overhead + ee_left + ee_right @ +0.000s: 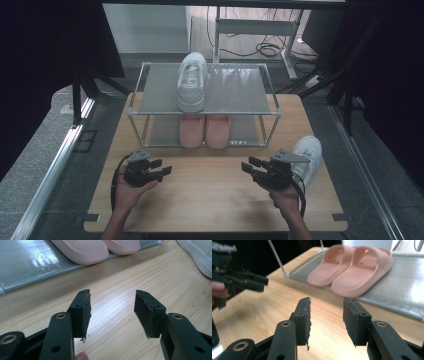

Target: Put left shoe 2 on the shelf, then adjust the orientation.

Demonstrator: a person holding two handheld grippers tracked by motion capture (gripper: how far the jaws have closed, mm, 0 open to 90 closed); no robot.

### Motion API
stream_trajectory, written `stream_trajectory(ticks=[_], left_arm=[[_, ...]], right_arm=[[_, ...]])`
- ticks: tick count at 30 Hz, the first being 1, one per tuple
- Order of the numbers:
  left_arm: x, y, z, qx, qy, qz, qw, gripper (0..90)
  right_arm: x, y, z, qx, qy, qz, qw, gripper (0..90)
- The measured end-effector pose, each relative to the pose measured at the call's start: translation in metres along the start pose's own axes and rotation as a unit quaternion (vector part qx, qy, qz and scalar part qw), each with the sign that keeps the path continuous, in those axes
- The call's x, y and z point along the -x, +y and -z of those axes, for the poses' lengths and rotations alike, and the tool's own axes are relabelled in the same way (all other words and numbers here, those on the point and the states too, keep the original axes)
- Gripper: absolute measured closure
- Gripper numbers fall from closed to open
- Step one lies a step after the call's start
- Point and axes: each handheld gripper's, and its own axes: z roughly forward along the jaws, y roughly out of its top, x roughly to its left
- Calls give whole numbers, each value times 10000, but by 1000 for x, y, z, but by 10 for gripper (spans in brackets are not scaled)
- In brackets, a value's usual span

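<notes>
My left tongs (pixel 161 170) and right tongs (pixel 250 166) both stand spread with nothing between them, low over the table (pixel 210 200) in front of the rack (pixel 272 95). One sneaker (pixel 192 80) sits on the rack's top shelf; the slippers (pixel 205 131) lie on its bottom shelf. The other sneaker (pixel 310 155) lies right of the rack, just beside my right tongs. Bare wood lies between my tongs and the rack. My right gripper view looks into the slippers' (pixel 352 270) openings, while the left gripper view catches their toes (pixel 100 247) and the sneaker's edge (pixel 200 255).
</notes>
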Motion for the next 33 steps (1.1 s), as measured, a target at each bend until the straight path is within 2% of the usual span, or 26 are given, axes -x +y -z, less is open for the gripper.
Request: stream_trajectory(ticks=[3, 7, 15, 23, 28, 33], left_arm=[[1, 0, 0, 2, -4, -8, 10000, 477], [1, 1, 0, 23, -21, -10, 10000, 478], [2, 1, 0, 24, -35, -13, 10000, 477], [1, 1, -1, 8, -37, -8, 10000, 477], [1, 1, -2, -19, -43, -19, 10000, 477], [1, 1, -2, -5, -46, -9, 10000, 477]], right_arm=[[1, -4, 2, -57, -6, 13, 10000, 578], [1, -10, 6, -162, -162, 15, 9997, 562], [5, -18, 19, -224, -344, -135, 9991, 681], [11, -26, 26, -346, -565, -236, 9975, 861], [13, -33, 30, -501, -855, -144, 9950, 897], [15, -37, 37, -564, -959, -149, 9937, 899]])
